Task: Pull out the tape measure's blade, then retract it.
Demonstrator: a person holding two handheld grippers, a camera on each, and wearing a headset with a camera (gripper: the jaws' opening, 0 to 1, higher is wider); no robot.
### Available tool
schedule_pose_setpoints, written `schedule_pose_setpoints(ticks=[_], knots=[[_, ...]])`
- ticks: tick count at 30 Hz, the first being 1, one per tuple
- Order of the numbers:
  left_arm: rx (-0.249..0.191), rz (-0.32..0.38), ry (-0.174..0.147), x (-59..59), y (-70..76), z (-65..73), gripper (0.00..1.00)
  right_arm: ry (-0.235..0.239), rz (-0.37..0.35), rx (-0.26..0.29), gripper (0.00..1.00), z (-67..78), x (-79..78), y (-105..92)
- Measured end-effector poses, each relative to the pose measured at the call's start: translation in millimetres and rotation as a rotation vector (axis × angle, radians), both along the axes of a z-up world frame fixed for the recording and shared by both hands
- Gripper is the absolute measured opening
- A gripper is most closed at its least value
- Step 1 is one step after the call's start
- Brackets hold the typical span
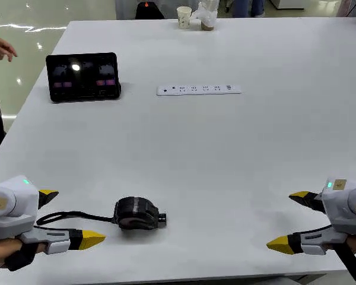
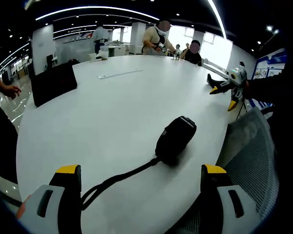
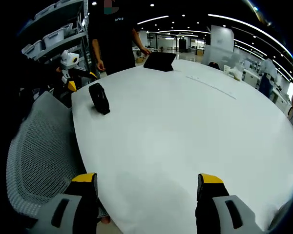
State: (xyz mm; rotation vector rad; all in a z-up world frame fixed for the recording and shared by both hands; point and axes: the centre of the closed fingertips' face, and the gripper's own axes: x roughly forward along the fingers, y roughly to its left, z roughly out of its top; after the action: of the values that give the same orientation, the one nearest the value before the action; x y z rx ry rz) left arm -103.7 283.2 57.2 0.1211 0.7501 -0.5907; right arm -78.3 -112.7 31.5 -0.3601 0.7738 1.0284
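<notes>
White bench [image 1: 237, 154], wide and pale. The tape measure [image 1: 137, 214] lies near the front edge, and its black strap [image 1: 77, 214] trails back between the spread jaws of the left tongs [image 1: 73, 217], which grip nothing. Right tongs [image 1: 286, 219] gape empty too, well apart from it. Far back sit a tablet [image 1: 83, 76], a power strip [image 1: 199, 89] and a paper cup [image 1: 184, 16].
</notes>
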Motion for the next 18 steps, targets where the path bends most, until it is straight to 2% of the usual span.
schedule_pose_setpoints(ticks=[4,9,11,18], knots=[[-0.001,-0.004,0.005,-0.8,1.0,0.0,0.99,-0.006,-0.011,-0.018,0.88,0.4,-1.2,-11.0],[-0.01,-0.003,0.009,0.3,2.1,0.4,0.99,-0.012,-0.039,-0.016,0.93,1.6,0.4,-20.9],[-0.016,-0.006,0.018,-0.8,1.5,0.1,0.99,-0.012,-0.042,-0.019,0.93,1.7,0.0,-21.7],[-0.016,-0.003,0.013,1.5,4.7,-0.8,0.99,-0.01,-0.042,-0.022,0.95,1.7,-1.3,-23.2]])
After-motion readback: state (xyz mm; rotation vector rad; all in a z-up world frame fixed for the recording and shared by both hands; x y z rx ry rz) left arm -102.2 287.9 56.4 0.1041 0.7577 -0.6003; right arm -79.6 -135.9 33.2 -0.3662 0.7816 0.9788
